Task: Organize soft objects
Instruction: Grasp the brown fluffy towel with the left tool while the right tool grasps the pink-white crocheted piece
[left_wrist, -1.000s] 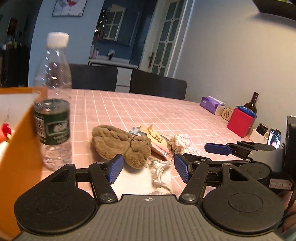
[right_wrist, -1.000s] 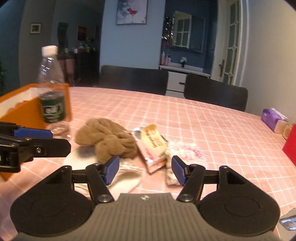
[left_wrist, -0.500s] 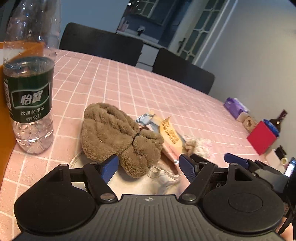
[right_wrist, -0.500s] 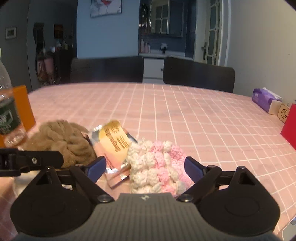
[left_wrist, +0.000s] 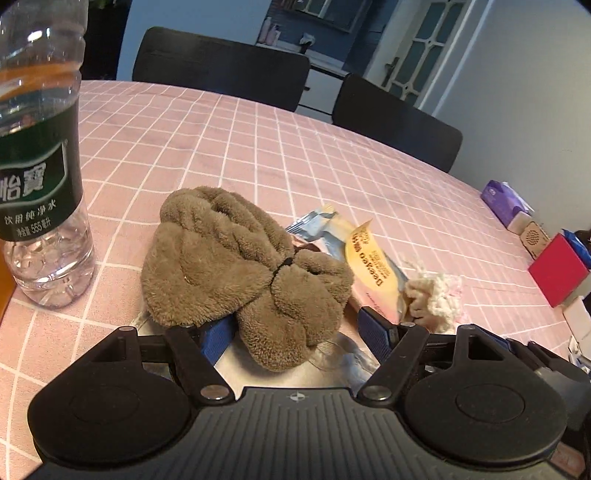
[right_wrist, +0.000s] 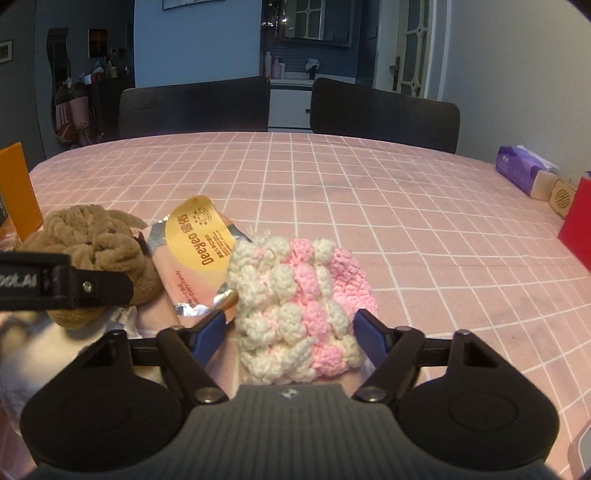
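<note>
While my left gripper (left_wrist: 295, 332) gapes around the brown plush (left_wrist: 236, 266), my right gripper (right_wrist: 288, 334) is closing around the pink-and-white knit (right_wrist: 299, 299).

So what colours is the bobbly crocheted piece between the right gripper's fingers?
Pink and cream-white: the bobbly crocheted piece shows best in the right wrist view.

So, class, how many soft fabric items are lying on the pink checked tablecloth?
2. A brown plush bundle lies near the water bottle; a pink-and-white crocheted piece lies on the other side of the snack packet. The bundle may hide more.
</note>
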